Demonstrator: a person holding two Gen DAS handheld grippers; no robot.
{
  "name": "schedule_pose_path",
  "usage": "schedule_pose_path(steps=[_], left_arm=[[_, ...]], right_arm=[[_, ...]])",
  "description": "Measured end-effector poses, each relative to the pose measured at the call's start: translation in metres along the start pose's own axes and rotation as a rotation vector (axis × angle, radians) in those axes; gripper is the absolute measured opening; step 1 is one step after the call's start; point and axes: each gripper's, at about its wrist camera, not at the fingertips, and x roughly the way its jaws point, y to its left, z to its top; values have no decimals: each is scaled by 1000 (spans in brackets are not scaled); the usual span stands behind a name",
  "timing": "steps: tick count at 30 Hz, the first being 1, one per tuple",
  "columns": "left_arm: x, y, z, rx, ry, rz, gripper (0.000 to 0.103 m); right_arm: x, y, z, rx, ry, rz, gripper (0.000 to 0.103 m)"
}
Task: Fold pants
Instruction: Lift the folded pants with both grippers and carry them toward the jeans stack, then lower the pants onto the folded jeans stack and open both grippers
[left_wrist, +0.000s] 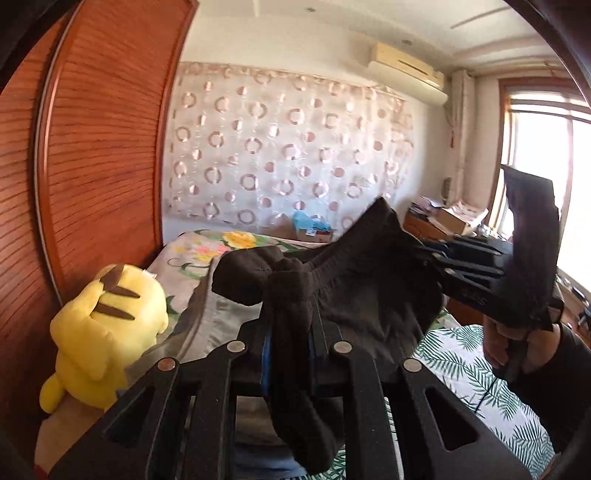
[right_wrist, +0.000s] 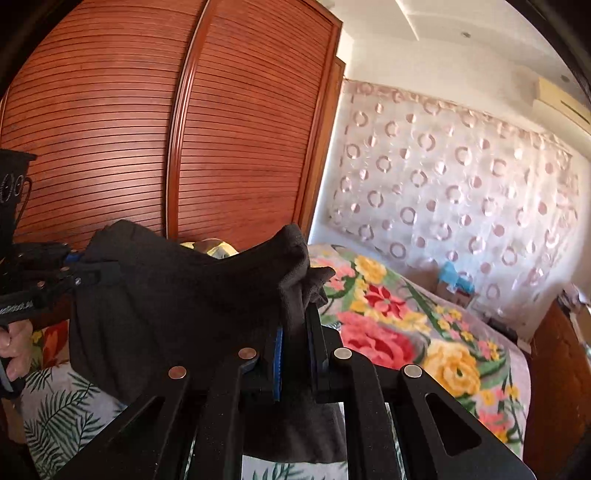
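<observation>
Dark brown pants (left_wrist: 354, 288) hang in the air above the bed, held at the waistband between both grippers. My left gripper (left_wrist: 290, 295) is shut on one end of the waistband; a bunch of cloth droops down between its fingers. My right gripper (left_wrist: 424, 254) shows at the right of the left wrist view, pinching the other end. In the right wrist view my right gripper (right_wrist: 295, 295) is shut on the pants (right_wrist: 177, 295), and the left gripper (right_wrist: 79, 275) holds them at the far left. The pant legs below are hidden.
A bed with a floral blanket (right_wrist: 406, 332) and a leaf-print sheet (left_wrist: 480, 387) lies below. A yellow plush toy (left_wrist: 107, 328) sits at the bed's left edge by the wooden wardrobe (right_wrist: 184, 129). A cluttered desk (left_wrist: 443, 221) stands by the window.
</observation>
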Motion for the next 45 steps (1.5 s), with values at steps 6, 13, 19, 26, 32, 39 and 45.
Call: schedule_pose_path(steps=[6, 13, 19, 26, 32, 39, 45], left_arm=[[-3, 15, -13, -49, 5, 28, 16], [-8, 28, -20, -107, -15, 73, 16], [-3, 37, -30, -154, 6, 116, 16], [-1, 39, -35, -161, 24, 132, 16], [2, 41, -41, -167, 38, 152, 17], [3, 40, -41, -147, 57, 177, 20], [0, 41, -39, -134, 67, 194, 27]], right_arm=[[46, 4, 3, -64, 12, 27, 10], [91, 11, 19, -98, 16, 74, 10], [109, 9, 23, -100, 32, 129, 10], [119, -1, 25, -60, 76, 147, 25], [111, -21, 23, 1, 83, 147, 29], [106, -50, 2, 47, 151, 124, 29], [117, -56, 5, 131, 178, 96, 29]])
